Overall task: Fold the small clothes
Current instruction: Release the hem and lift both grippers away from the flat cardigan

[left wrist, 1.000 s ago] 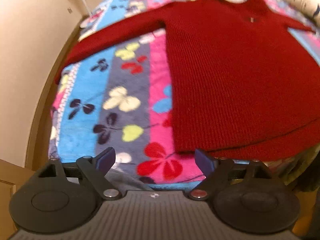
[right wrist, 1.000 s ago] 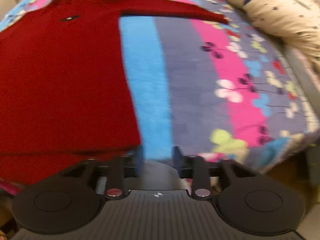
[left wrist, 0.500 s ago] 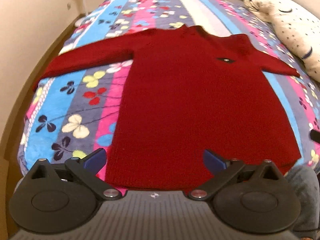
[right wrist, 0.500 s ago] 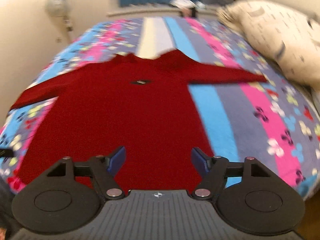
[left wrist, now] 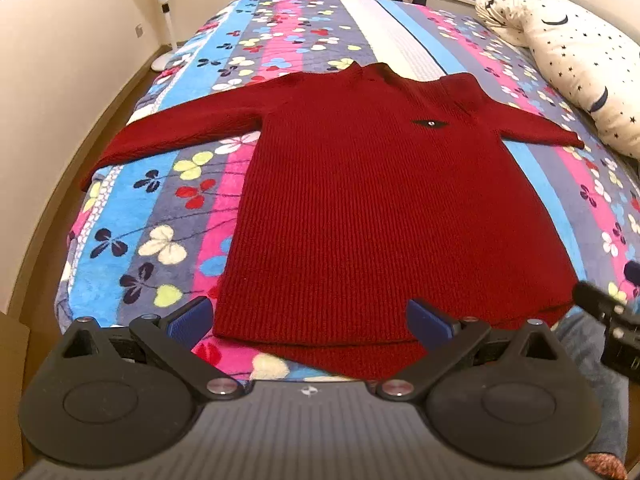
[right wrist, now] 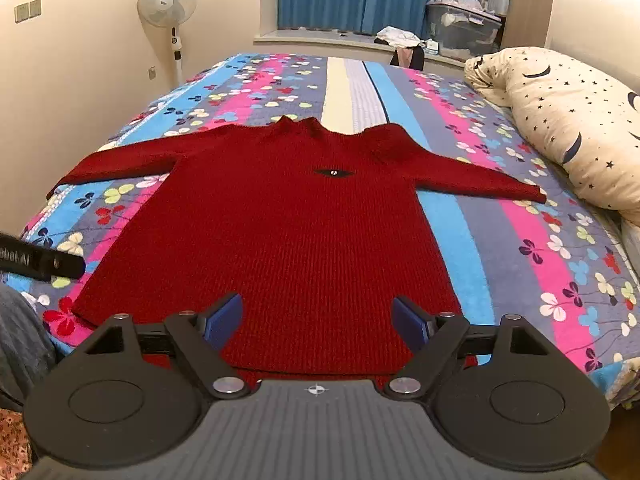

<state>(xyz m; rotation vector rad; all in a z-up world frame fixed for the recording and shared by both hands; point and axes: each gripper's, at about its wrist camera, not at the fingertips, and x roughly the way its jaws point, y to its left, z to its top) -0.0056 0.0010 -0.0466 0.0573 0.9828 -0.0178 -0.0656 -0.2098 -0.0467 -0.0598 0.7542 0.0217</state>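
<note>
The sweater (right wrist: 280,240) lay flat on the bed (right wrist: 520,248), collar far, hem nearest both grippers, long axis running away from them. Left gripper (left wrist: 308,320) stood fully open, empty; right gripper (right wrist: 318,320) was opening, empty. Neither seemed nearer.

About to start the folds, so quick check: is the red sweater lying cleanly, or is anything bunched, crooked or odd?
Mostly clean: the red sweater lies flat on the striped blanket with both sleeves spread. One oddity: at the hem a second layer sticks out below the front edge, so the layers are not aligned there.
</note>
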